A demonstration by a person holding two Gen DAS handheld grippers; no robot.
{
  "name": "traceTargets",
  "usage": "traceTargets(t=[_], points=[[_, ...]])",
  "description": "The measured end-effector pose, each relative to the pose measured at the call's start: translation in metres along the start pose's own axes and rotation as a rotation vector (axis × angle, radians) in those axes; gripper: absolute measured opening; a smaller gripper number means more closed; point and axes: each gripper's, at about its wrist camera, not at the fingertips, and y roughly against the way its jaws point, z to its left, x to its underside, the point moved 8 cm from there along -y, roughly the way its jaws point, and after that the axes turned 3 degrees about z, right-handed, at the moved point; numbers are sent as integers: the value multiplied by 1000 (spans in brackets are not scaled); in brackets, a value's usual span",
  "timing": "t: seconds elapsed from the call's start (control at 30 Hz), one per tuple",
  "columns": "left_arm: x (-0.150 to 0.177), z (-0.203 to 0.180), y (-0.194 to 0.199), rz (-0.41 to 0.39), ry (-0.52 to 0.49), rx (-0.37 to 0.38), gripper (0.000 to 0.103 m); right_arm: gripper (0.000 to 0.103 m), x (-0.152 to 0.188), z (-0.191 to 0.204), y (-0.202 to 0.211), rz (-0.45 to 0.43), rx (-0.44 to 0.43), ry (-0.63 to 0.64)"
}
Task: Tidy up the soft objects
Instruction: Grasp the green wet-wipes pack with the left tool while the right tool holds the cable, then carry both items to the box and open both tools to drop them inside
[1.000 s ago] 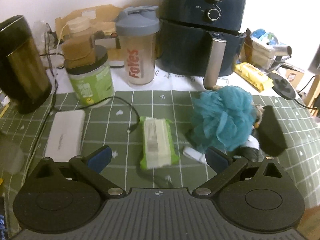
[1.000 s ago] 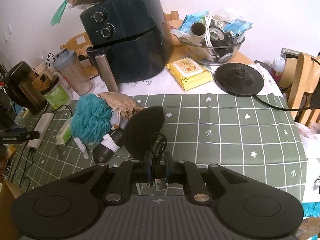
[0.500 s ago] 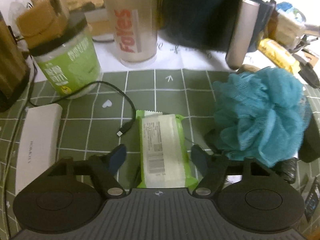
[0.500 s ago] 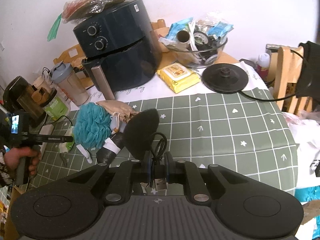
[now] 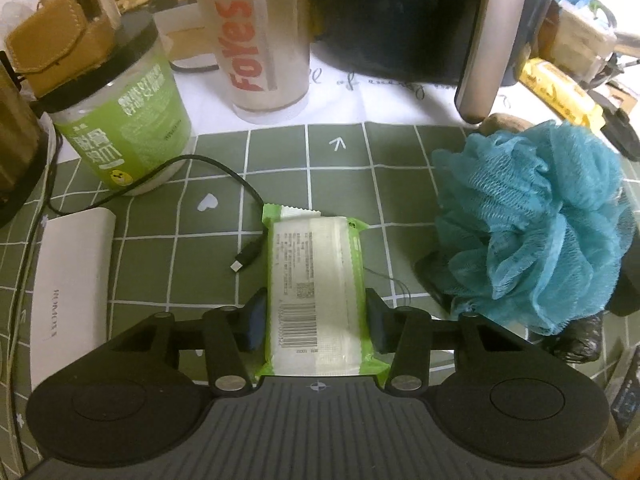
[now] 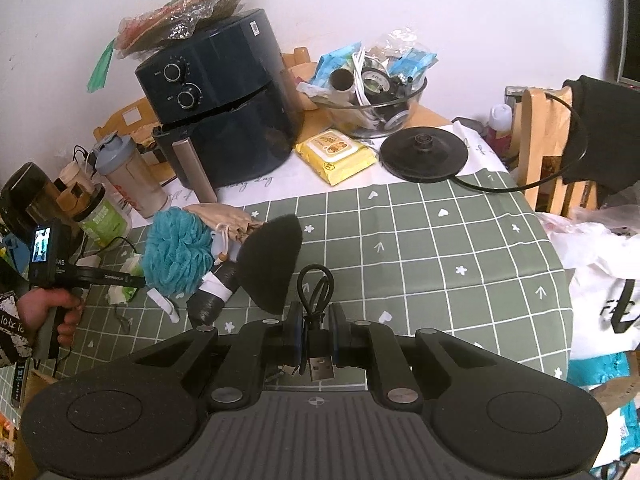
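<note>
Left gripper (image 5: 316, 326), angled steeply down, is closing around wipes pack (image 5: 316, 280).

The bench (image 6: 440, 264) lies bare on the right, while the left is crowded by the loofah (image 5: 532, 224), jar (image 5: 124, 120), shaker (image 5: 260, 40) and air fryer (image 6: 224, 108).
</note>
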Motion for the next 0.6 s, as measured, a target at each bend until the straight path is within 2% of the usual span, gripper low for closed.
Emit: traceTargets(t=[0.27,0.6], points=[[-1,1,30,-72,10,54,47,15,1,9,16,-19,2,4],[14,-8,82,-132,5,114,47,15,-1,32,37,-35,-48,37]])
